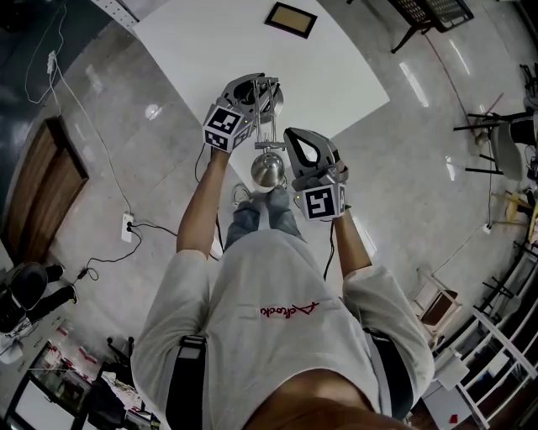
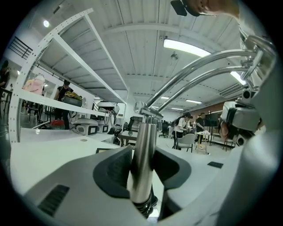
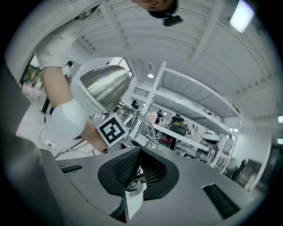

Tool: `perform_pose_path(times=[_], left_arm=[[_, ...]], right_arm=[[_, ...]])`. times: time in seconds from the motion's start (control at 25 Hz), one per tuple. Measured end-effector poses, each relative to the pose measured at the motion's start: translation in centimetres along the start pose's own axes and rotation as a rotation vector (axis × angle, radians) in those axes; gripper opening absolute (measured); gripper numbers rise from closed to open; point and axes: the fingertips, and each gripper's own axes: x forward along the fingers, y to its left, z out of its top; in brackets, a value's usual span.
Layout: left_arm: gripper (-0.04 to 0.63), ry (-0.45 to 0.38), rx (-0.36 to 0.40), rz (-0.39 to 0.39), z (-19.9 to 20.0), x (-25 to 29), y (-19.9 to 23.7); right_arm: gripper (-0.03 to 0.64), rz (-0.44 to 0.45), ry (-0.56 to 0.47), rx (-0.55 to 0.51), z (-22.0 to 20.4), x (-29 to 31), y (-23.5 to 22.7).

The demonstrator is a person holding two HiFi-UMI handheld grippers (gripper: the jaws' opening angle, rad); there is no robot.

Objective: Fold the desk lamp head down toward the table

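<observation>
**benchrat:** Two in play on one desk lamp point(image 1: 269, 143), head view first. The left hand-held gripper point(image 1: 267, 94) sits beyond the lamp head point(image 1: 267, 170), at the far end of the rods point(image 1: 271, 126). The right hand-held gripper point(image 1: 292, 138) is just right of the head. One white tabletop point(image 1: 210, 42) lies beyond the head, with one dark frame point(image 1: 291, 19) on it. I'd say the head isn't folded down yet.

**lampguy:** Left gripper view: the pads are pinching the one chrome post point(image 2: 143, 150), which stands upright. I count two rods arcing off its top toward the head, which is out of frame. So that hand's the anchor. I'd hold it clamped and rock steady so the lamp can't twist or skate.

**benchrat:** Right gripper view: the jaws are pressed nearly together, with some small shiny bit between them that I can't name. The head is up-left of them, with what looks like one white bulb point(image 3: 66, 121) poking out below it.

**lampguy:** Then I'd swing the right hand down in a slow arc round the joint, not a straight shove. I'd also watch that the pinch doesn't slip.
</observation>
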Motion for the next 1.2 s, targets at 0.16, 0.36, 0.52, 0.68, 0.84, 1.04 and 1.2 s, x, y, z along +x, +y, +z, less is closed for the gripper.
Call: perform_pose_path(times=[0.16,0.36,0.52,0.68,0.84,1.04,1.2], left_arm=[[0.152,-0.002,-0.002,-0.001,0.1,0.0,0.1],[0.152,-0.006,-0.002,-0.001,0.2,0.0,0.1],[0.152,-0.002,-0.003,-0.003,0.1,-0.1,0.2],[0.152,0.001,-0.004,0.0,0.0,-0.1,0.3],[0.152,0.005,-0.009,-0.003,-0.1,-0.1,0.3],[0.152,0.0,-0.006,0.002,0.0,-0.1,0.3],[0.152,0.001,-0.007,0.001,0.1,-0.1,0.2]], right_arm=[[0.023,0.037,0.001,-0.4,1.0,0.1,1.1],[0.023,0.044,-0.034,-0.579,2.4,0.0,1.3],[0.158,0.046,-0.075,-0.621,3.3,-0.1,1.7],[0.228,0.084,-0.113,-0.701,4.3,0.7,2.4],[0.227,0.136,-0.146,-0.742,5.1,1.9,2.7],[0.227,0.188,-0.194,-0.836,5.8,2.6,3.8],[0.224,0.202,-0.22,-0.875,6.0,2.8,4.3]])
